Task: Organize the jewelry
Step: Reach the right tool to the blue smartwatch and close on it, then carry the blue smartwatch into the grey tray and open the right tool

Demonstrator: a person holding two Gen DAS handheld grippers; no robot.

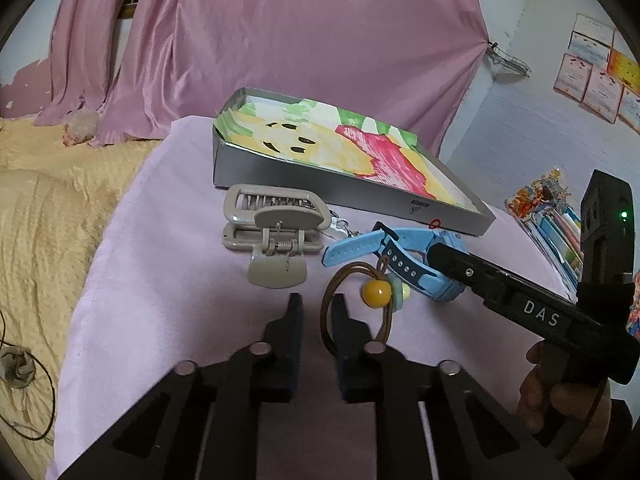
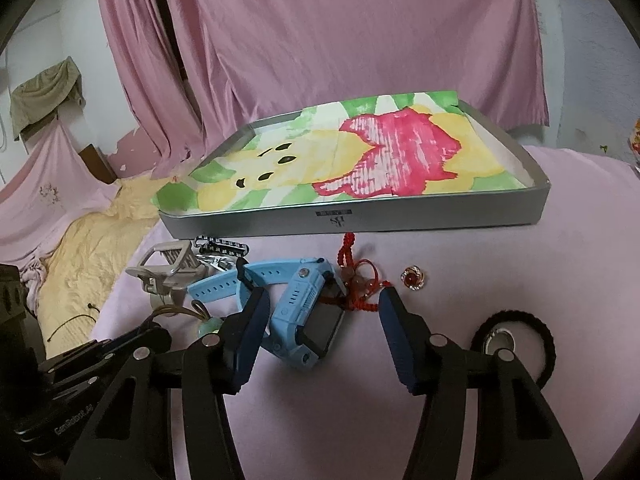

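Observation:
A silver tray [image 1: 280,184] [image 2: 440,220] lined with a painted paper stands at the back of the pink cloth. In front of it lies a blue smartwatch [image 2: 308,320] [image 1: 404,240]. My right gripper [image 2: 323,300] is open, with one finger on each side of the watch and neither touching it. A brown hair tie [image 1: 332,280] with a yellow bead [image 1: 376,292] lies by my left gripper [image 1: 317,302], which is open; its right fingertip sits inside the loop. A beige claw clip [image 1: 272,232] lies to the left.
A red cord bracelet [image 2: 356,276], a small red-stone ring [image 2: 414,278] and a black hair band [image 2: 548,344] around a silver ring lie right of the watch. A metal chain [image 2: 224,246] rests near the clip. A yellow bedspread [image 1: 48,200] lies to the left.

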